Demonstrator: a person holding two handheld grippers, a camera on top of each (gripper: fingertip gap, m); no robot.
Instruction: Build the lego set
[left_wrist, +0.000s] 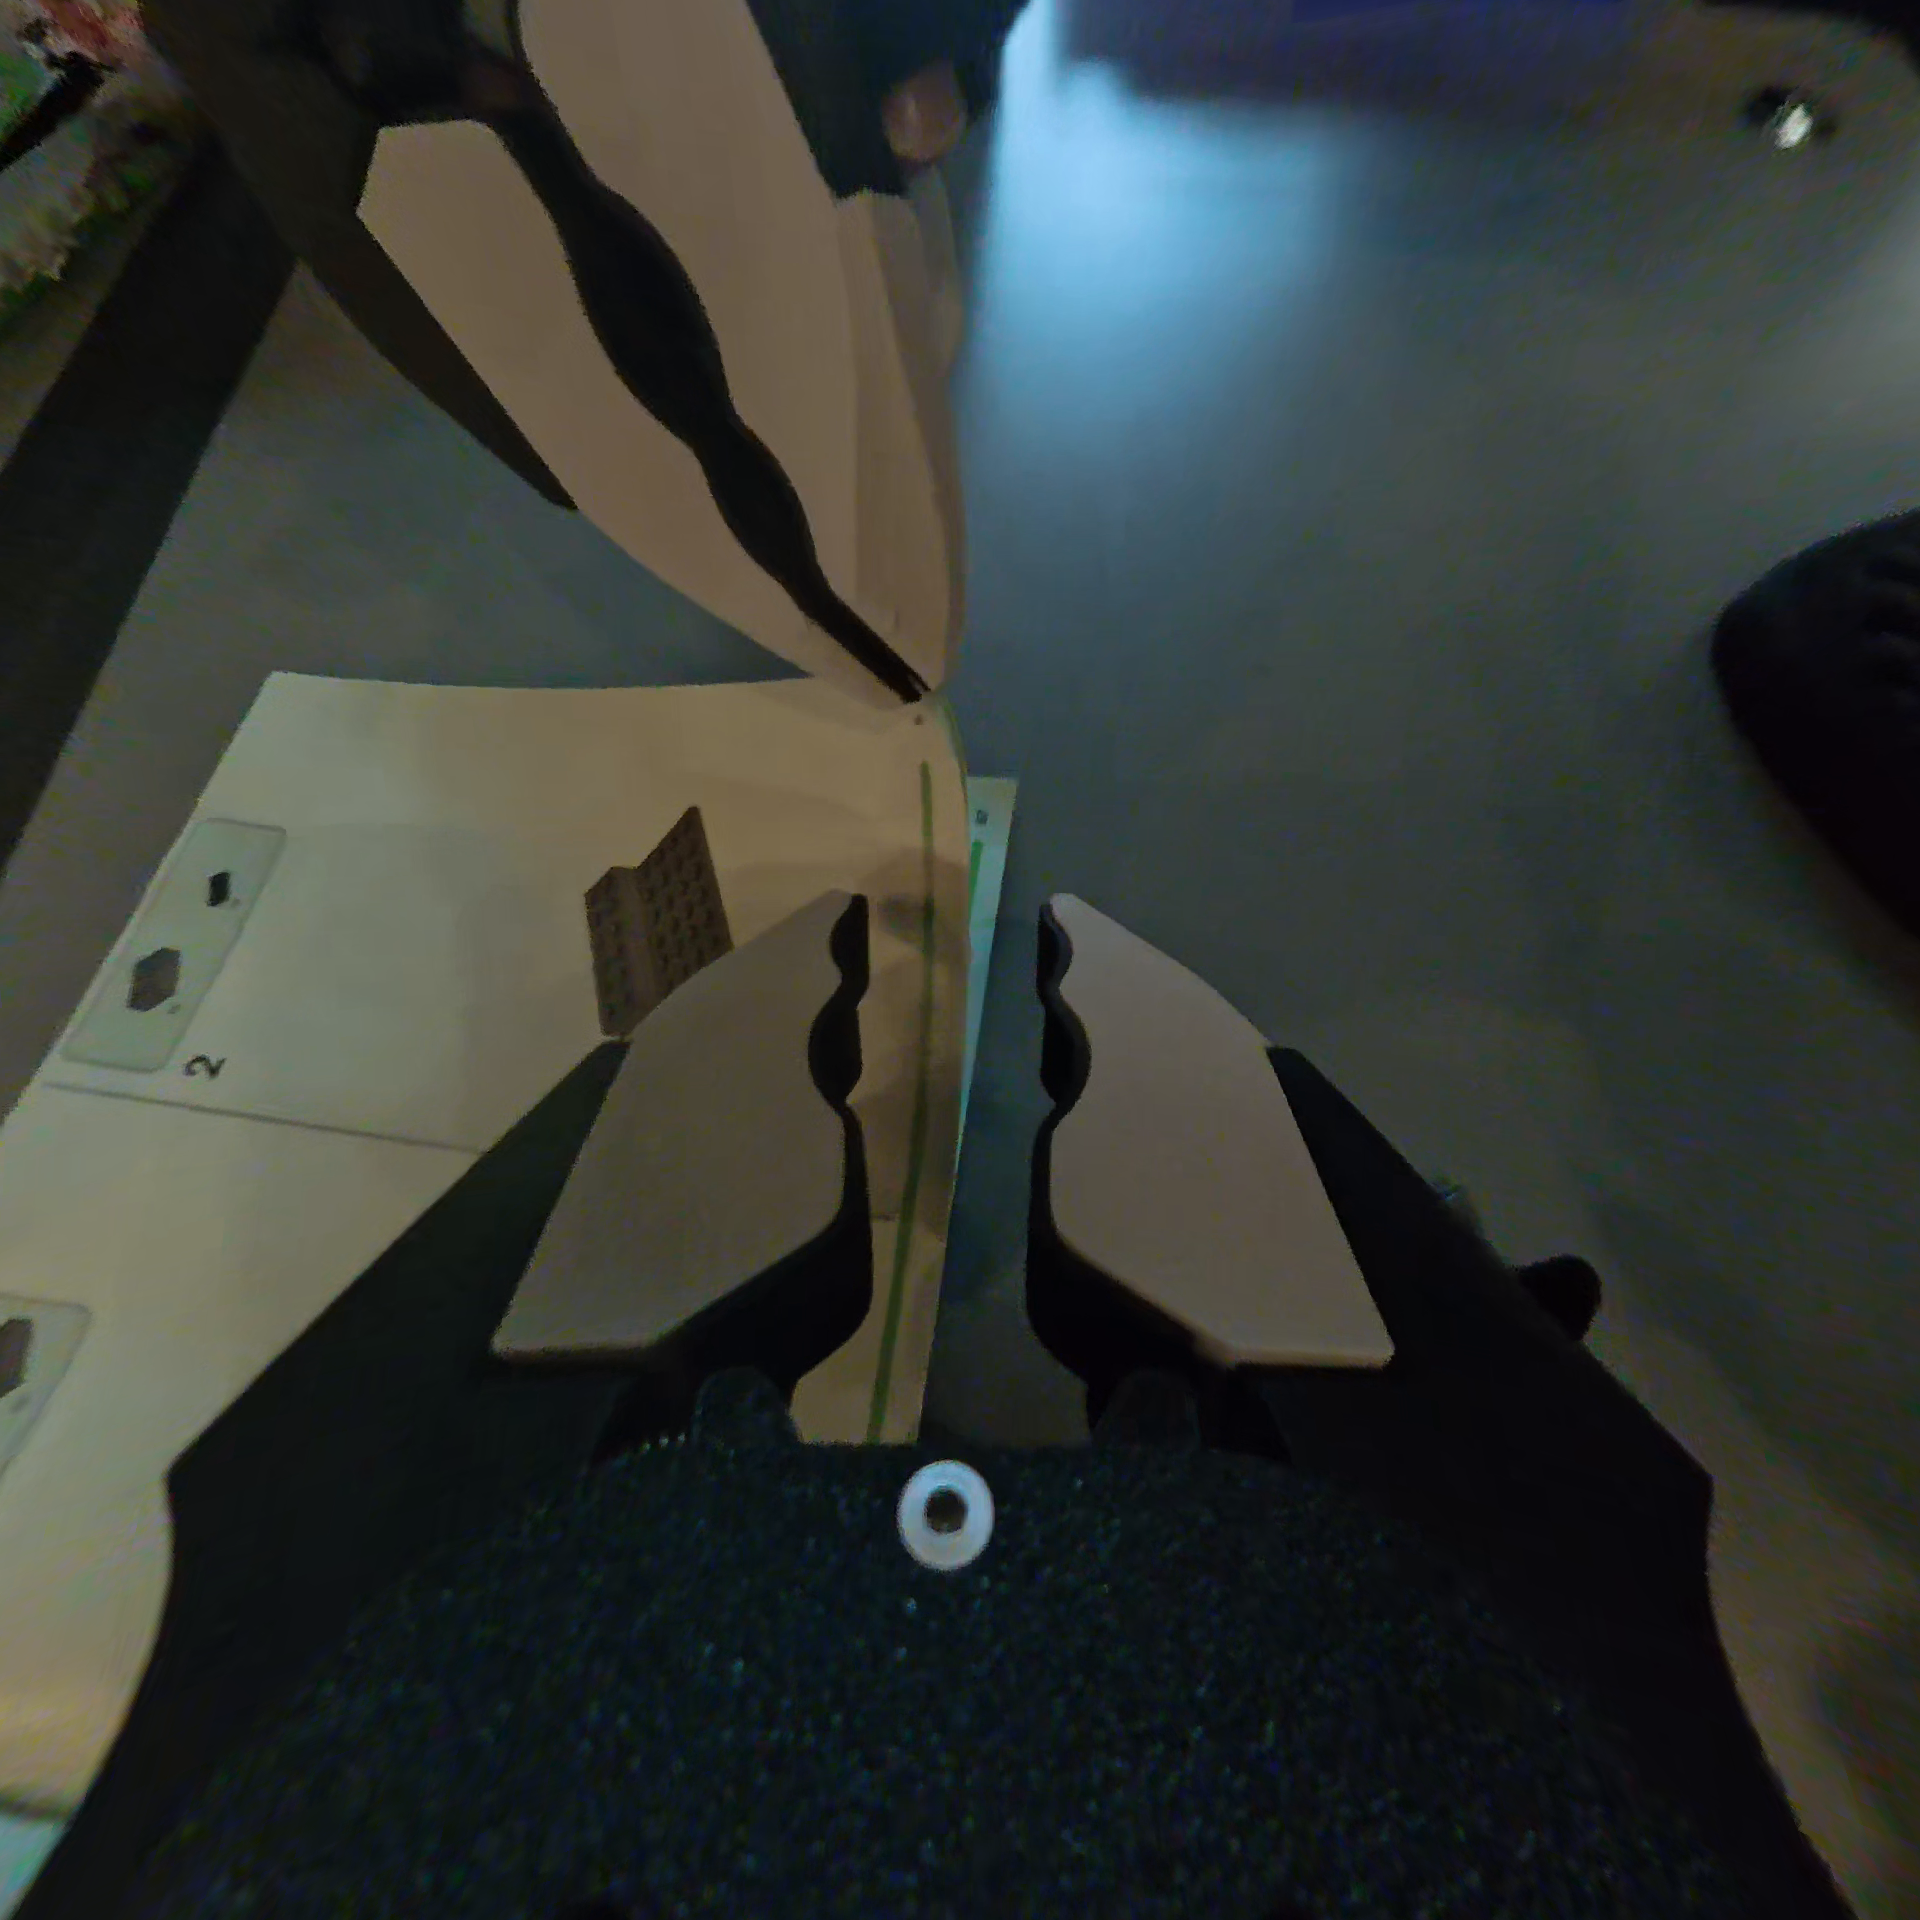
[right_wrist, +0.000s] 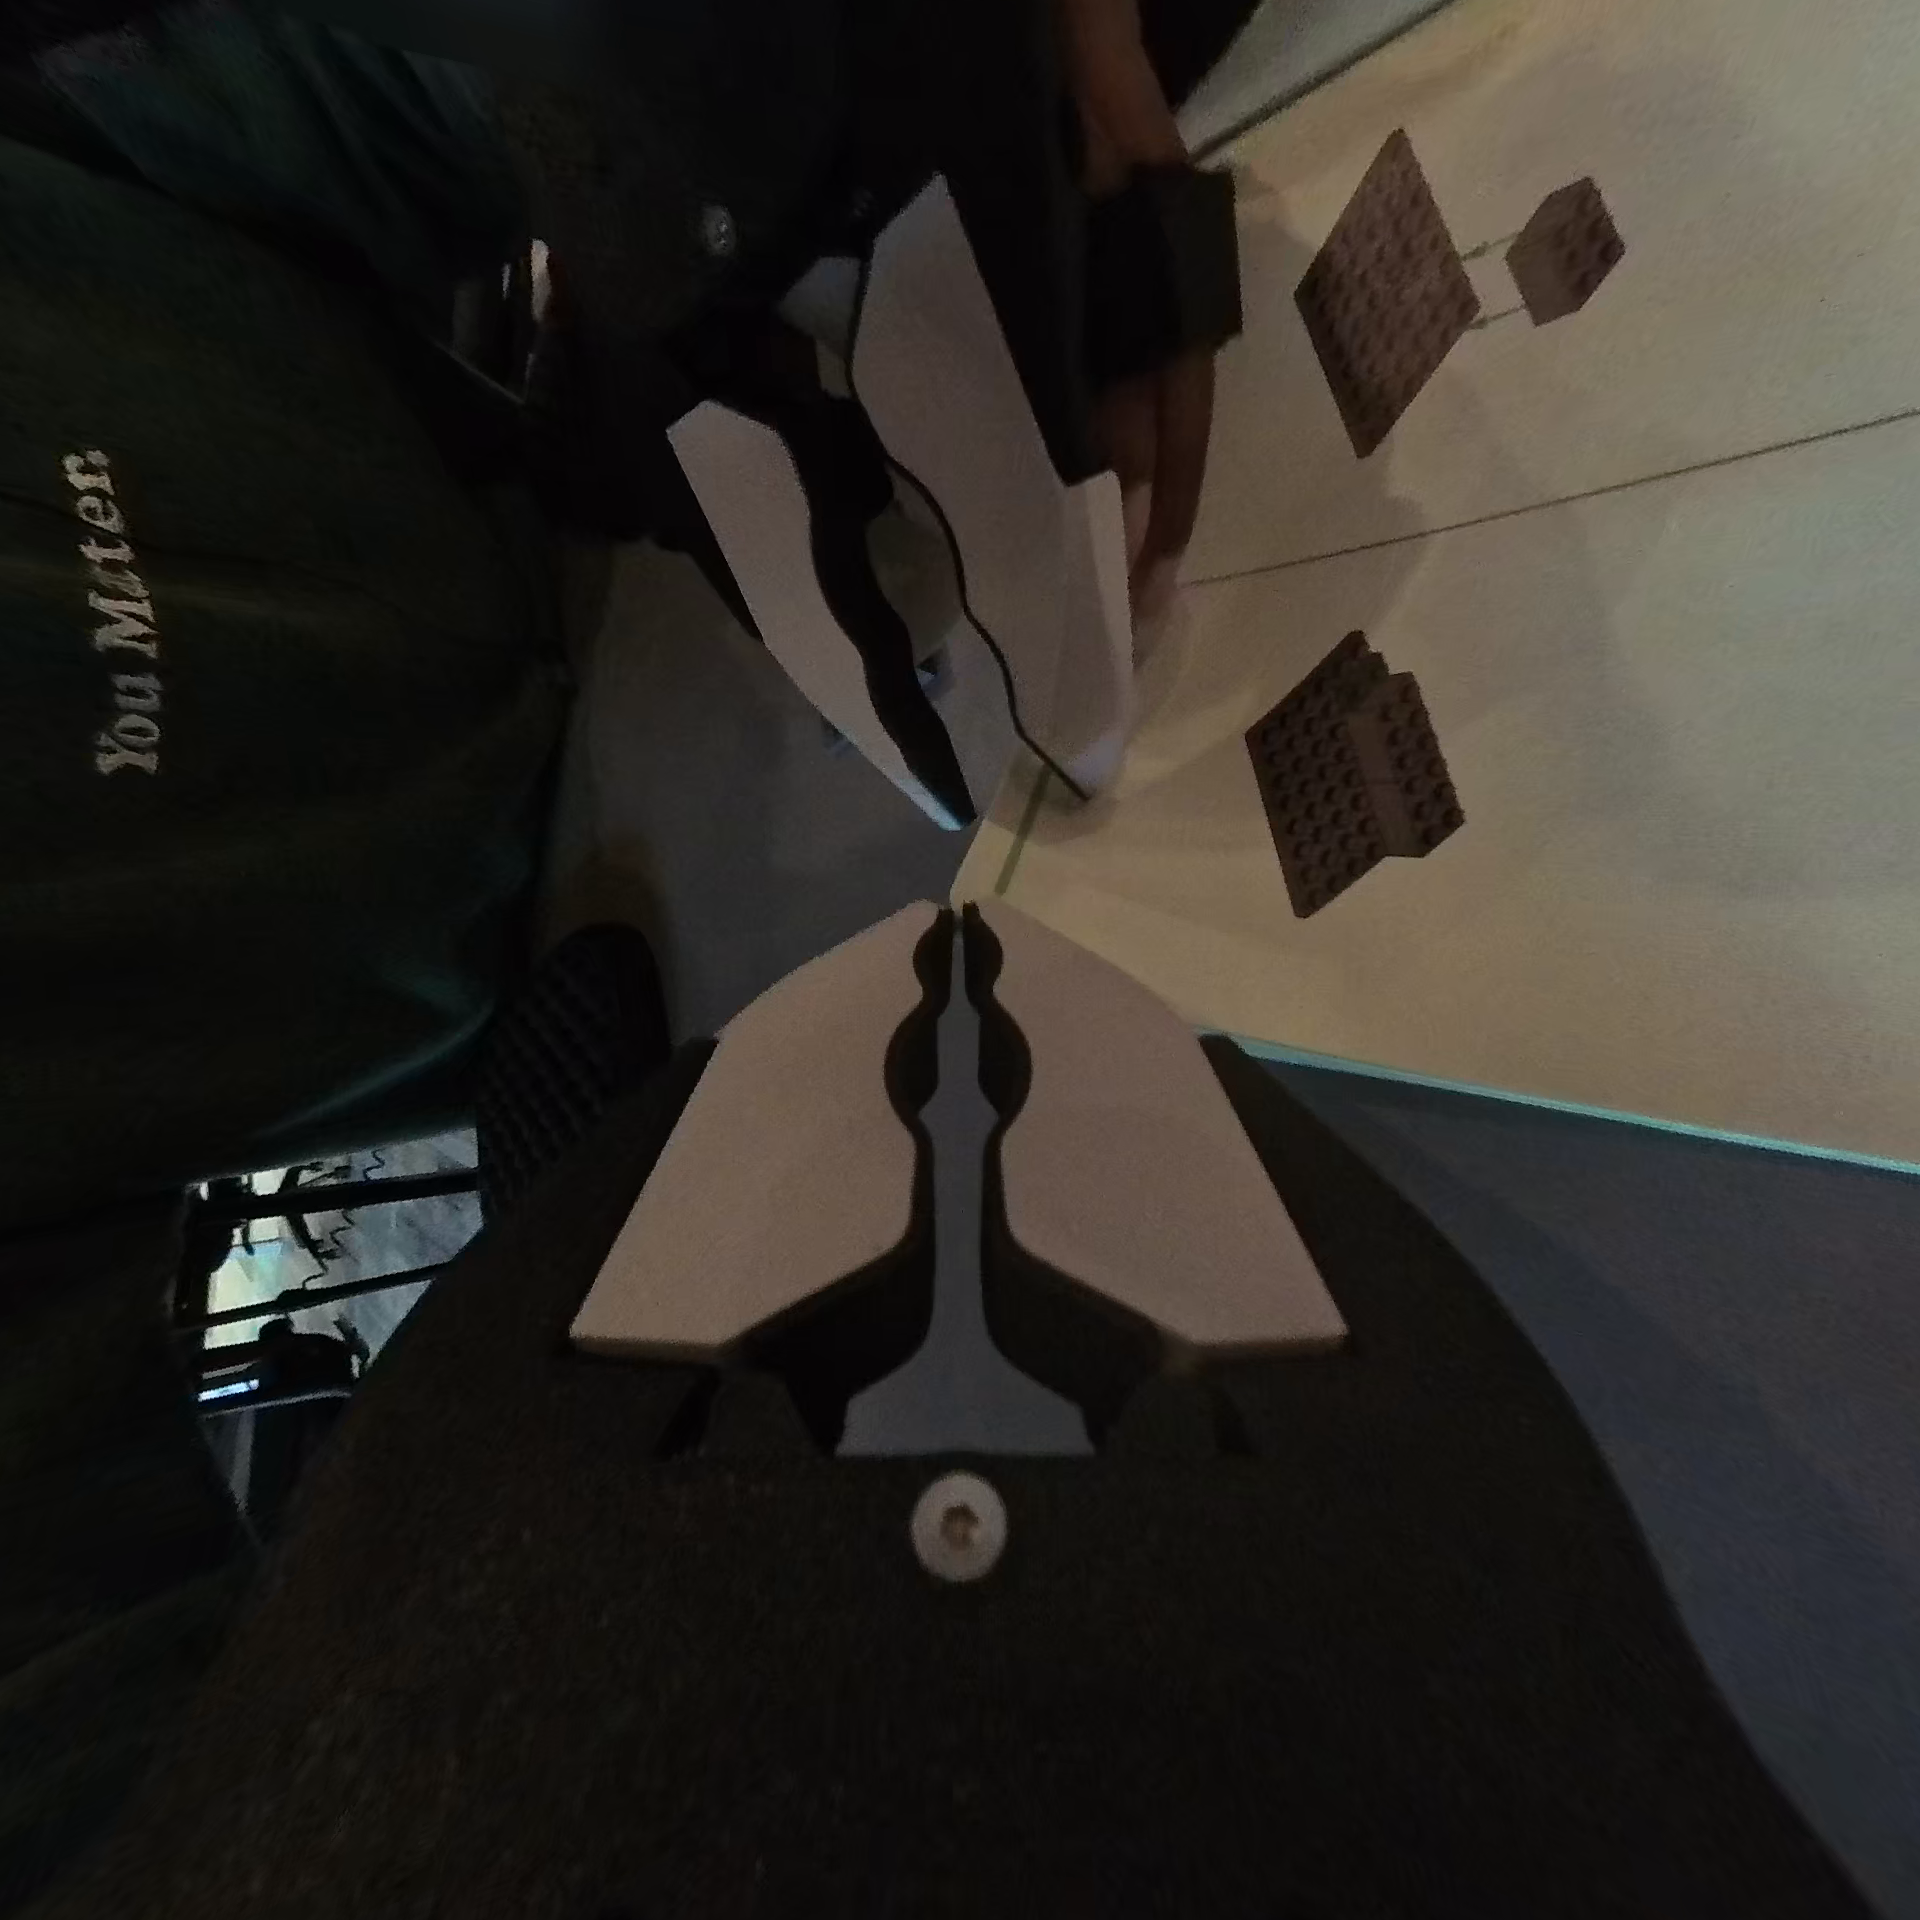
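Observation:
The Lego instruction booklet (left_wrist: 436, 1195) lies open on the dark table, its cream pages printed with pictures of brown plates. My left gripper (left_wrist: 948, 909) is open, and the lifted, curling page edge (left_wrist: 940, 935) runs between its fingers. My right gripper (left_wrist: 914, 688) reaches in from the top and is shut on the far corner of that page. In the right wrist view my right gripper (right_wrist: 958, 914) pinches the page corner, the booklet (right_wrist: 1558, 675) spreads to the right, and the left gripper (right_wrist: 1023, 802) stands open just beyond. No loose bricks are in view.
The dark grey table (left_wrist: 1351, 623) stretches to the right. A black rounded object (left_wrist: 1829, 727) sits at its right edge, and a small shiny item (left_wrist: 1789, 120) lies far back. A person's dark top (right_wrist: 208, 623) fills the left of the right wrist view. The left gripper's tips are roughly 4 centimeters from the right gripper's.

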